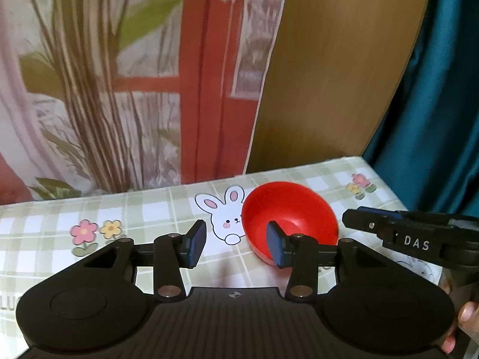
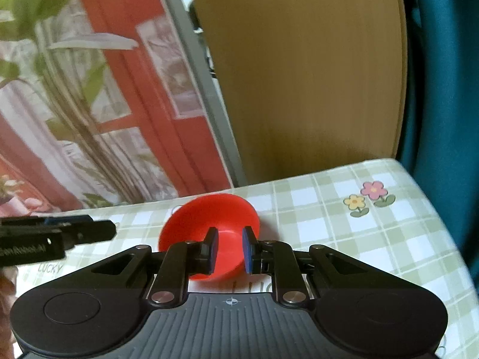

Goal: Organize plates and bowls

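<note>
A red bowl [image 1: 292,214] stands upright on the checked tablecloth [image 1: 149,209], next to a printed rabbit. My left gripper [image 1: 236,243] is open and empty, low over the cloth; its right finger [image 1: 275,248] overlaps the bowl's near left rim. My right gripper [image 2: 229,249] is partly open, its jaws a narrow gap apart, in front of the bowl [image 2: 209,224] with the near rim showing between the fingers. Whether the fingers touch the rim is unclear. Each gripper shows at the edge of the other's view, the right one [image 1: 419,237] and the left one [image 2: 57,233].
A wooden panel [image 1: 329,74] stands behind the table, with a teal curtain [image 1: 443,104] to the right and a flowered red-and-white curtain [image 1: 104,89] to the left. The table's far edge [image 2: 329,170] and right edge are close to the bowl.
</note>
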A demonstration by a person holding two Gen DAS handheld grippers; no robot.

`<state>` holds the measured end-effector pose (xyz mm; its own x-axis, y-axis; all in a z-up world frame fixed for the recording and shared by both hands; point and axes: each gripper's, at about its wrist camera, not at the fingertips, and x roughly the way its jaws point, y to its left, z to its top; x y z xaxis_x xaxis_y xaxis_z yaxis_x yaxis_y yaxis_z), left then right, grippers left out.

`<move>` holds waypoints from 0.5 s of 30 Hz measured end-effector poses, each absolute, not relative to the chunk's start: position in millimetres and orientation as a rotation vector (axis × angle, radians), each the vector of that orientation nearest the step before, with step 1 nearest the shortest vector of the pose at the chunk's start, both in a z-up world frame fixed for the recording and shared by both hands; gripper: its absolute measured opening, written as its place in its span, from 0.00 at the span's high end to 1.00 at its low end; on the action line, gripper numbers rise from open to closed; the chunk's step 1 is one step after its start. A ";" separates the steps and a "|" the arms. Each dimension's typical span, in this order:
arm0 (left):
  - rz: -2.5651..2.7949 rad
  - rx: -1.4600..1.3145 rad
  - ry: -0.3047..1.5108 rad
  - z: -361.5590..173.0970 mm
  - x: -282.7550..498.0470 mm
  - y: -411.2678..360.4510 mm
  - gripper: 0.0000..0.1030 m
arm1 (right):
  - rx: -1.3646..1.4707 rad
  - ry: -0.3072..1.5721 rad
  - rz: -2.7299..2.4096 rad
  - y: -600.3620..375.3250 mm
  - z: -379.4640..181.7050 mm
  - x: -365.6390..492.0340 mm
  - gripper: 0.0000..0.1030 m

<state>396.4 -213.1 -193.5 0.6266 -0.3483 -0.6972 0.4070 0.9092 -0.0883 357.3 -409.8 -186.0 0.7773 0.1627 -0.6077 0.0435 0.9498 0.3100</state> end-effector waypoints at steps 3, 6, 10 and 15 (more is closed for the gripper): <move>-0.438 0.082 0.815 -205.6 408.2 -221.8 0.55 | 0.334 0.691 0.053 -413.7 -196.2 367.8 0.83; -0.435 0.093 0.836 -216.2 416.4 -229.6 0.55 | 0.346 0.709 0.045 -415.6 -206.4 378.7 0.82; -0.431 0.097 0.864 -228.3 424.8 -235.9 0.55 | 0.356 0.726 0.041 -416.1 -217.5 387.3 0.81; -0.429 0.099 0.886 -237.0 430.7 -239.9 0.62 | 0.375 0.738 0.041 -415.9 -225.8 393.5 0.81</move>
<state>430.7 -239.9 -237.0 0.5536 -0.3220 -0.7680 0.4031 0.9106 -0.0912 393.5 -415.9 -225.8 0.7420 0.1675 -0.6491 0.0937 0.9328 0.3479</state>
